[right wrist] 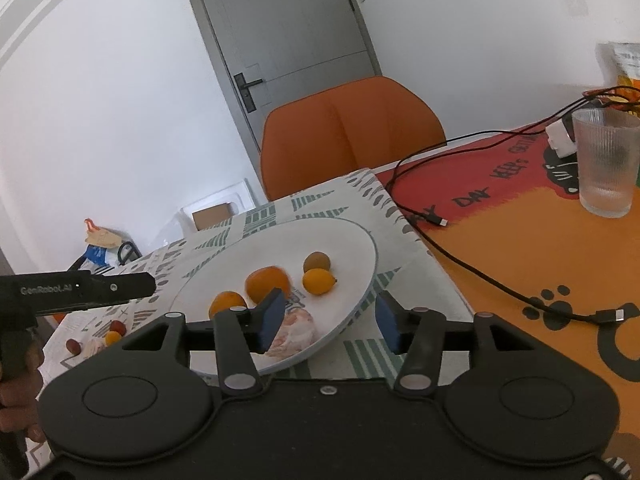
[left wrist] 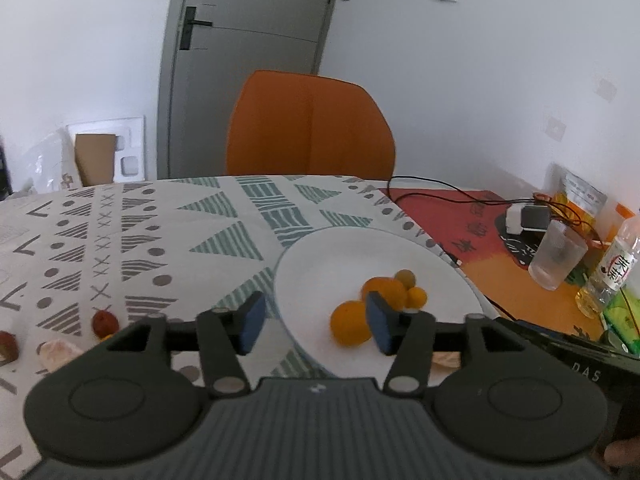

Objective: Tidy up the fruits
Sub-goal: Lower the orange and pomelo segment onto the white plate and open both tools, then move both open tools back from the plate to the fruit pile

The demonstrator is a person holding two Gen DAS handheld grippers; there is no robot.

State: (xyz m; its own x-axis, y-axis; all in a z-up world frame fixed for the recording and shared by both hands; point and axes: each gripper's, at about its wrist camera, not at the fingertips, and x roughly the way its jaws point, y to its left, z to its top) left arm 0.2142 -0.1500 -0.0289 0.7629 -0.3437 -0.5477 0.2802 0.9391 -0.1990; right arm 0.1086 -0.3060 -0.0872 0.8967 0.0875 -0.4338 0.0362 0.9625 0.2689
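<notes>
A white plate [left wrist: 320, 264] on the patterned tablecloth holds two oranges [left wrist: 350, 322], a small yellow fruit [left wrist: 416, 297] and a brownish-green fruit [left wrist: 405, 277]. My left gripper [left wrist: 316, 322] is open and empty over the plate's near left rim. In the right wrist view the plate [right wrist: 352, 240] also carries a pale pink wrapped item [right wrist: 298, 330] at its near edge. My right gripper [right wrist: 332, 324] is open, its left pad beside that item. Small red fruits [left wrist: 105, 322] and a small orange one [right wrist: 113, 337] lie on the cloth left of the plate.
An orange chair [left wrist: 310, 126] stands behind the table. On the orange mat to the right are a ribbed glass [right wrist: 606, 162], black cables [right wrist: 480, 272], a charger [left wrist: 524, 218] and a bottle [left wrist: 610, 266]. The left gripper's body [right wrist: 80, 290] shows at the right view's left edge.
</notes>
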